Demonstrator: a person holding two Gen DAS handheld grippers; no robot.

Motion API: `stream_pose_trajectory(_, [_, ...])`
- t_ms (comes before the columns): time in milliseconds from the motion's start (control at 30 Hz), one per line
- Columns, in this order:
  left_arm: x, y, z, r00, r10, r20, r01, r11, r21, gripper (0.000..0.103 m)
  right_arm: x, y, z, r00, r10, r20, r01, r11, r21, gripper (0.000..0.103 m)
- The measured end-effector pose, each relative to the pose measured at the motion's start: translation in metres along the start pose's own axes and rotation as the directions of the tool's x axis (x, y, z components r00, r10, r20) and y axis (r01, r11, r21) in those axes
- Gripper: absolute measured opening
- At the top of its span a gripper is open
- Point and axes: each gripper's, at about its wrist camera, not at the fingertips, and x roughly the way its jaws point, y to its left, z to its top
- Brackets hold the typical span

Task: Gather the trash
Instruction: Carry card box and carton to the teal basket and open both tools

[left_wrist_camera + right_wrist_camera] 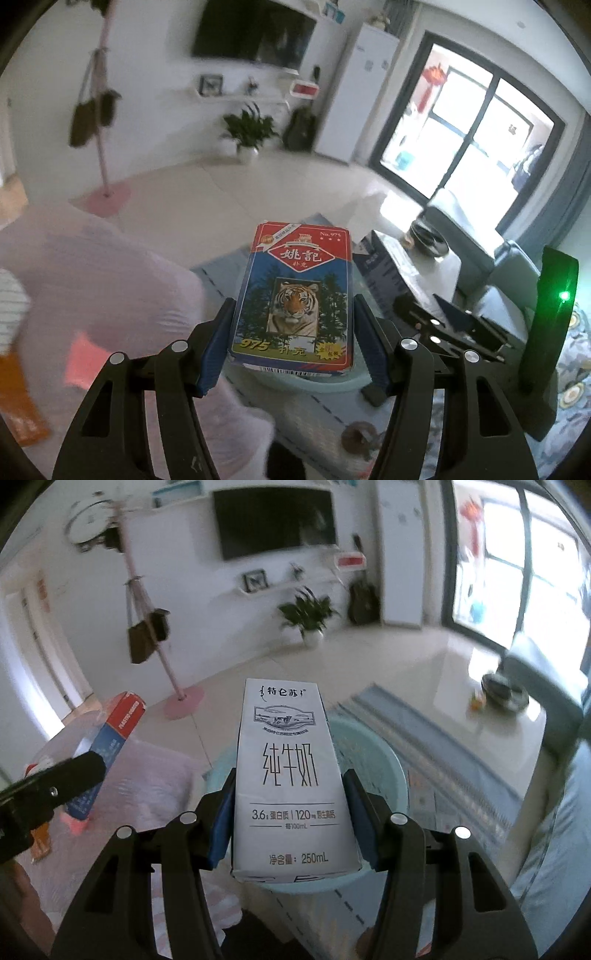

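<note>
We are mid-carry, with a piece of trash in each hand. Our left gripper is clamped on the card box, its blue pads pressing the box's long sides while the tiger face points up at the camera. Our right gripper is clamped the same way on the milk carton, held upright. Both items are lifted clear of any surface.

Under the carton sits a pale blue basin on the rug, the carton hanging above its near rim. In the left view the same basin shows just below the box. We judge it to be the collecting bin, though nothing confirms that.

The next move calls for centring each item over the basin's opening, lowering a little, then releasing, one hand at a time so the grippers do not knock together.
</note>
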Motion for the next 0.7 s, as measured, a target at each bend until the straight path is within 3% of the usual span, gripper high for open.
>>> stream_pose_trajectory(300, [0.080,0.014,-0.013,0.987,-0.040,-0.156,0.028,0.997,-0.074,0.061,0.064,-0.027,-0.014,0.988,-0.048,-0.148,0.059,0.996,0.074,0.053])
stream_pose_trajectory(467, [0.097,0.013,-0.017,0.983,-0.038,-0.178,0.024,0.997,-0.080,0.066,0.072,-0.038,-0.018,0.986,-0.052,-0.158,0.068,0.993,0.098,0.053])
stream_pose_trajectory(700, [0.089,0.006,-0.021,0.986,-0.048,-0.160,0.036,0.997,-0.074,0.070,0.060,-0.037,-0.018,0.991,-0.039,-0.129,0.052,0.994,0.098,0.053])
